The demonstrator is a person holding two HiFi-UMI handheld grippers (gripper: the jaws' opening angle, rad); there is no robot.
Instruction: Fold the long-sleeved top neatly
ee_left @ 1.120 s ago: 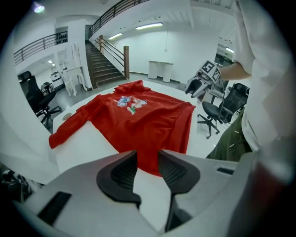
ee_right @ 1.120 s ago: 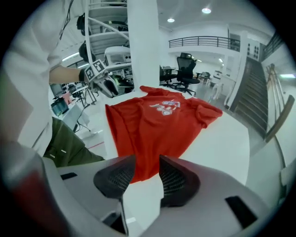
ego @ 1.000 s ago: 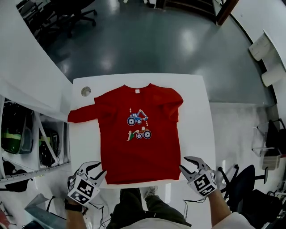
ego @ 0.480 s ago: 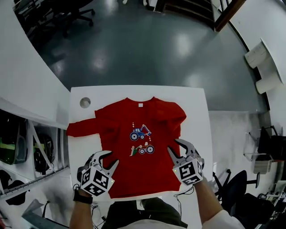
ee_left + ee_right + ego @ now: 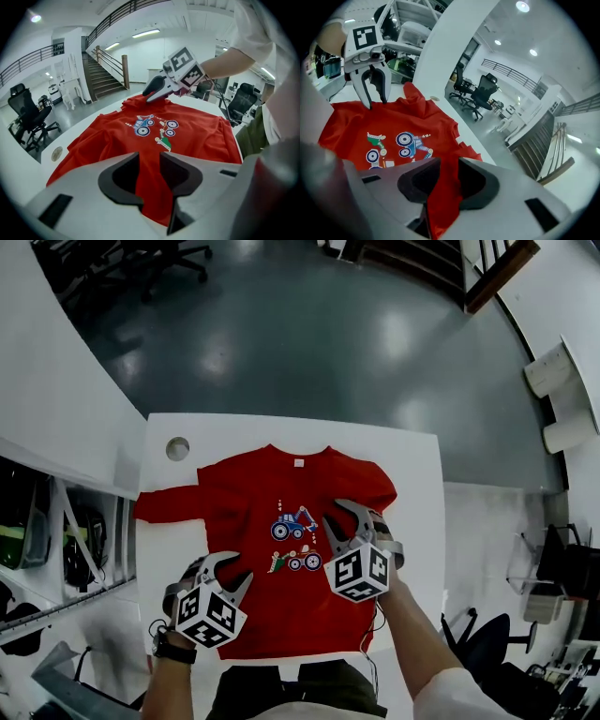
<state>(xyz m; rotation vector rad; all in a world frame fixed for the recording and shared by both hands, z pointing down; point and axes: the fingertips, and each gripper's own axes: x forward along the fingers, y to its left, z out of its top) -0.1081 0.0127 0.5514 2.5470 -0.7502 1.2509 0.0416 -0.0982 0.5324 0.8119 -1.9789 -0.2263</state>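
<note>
A red long-sleeved top [image 5: 267,488] with a tractor print lies flat, front up, on the white table [image 5: 281,427]. Its left sleeve [image 5: 164,507] sticks out sideways, and the right sleeve [image 5: 375,488] is folded in at the shoulder. My left gripper [image 5: 230,570] [image 5: 149,161] is open above the lower left of the body. My right gripper [image 5: 334,514] [image 5: 449,168] is open over the chest, right of the print, and its jaws have just been closing. Red cloth shows through each gap, but no pad presses on it. Each gripper view shows the other gripper [image 5: 152,89] [image 5: 374,96].
A small round disc [image 5: 177,448] lies on the table's far left corner. Shelving [image 5: 56,531] stands left of the table. Office chairs [image 5: 159,259] stand on the grey floor beyond. The person's legs are at the near edge, with the hem beside them.
Both grippers have moved from the hem corners up over the top. The right one travelled further, inward to beside the print, and rolled. The top has not shifted.
</note>
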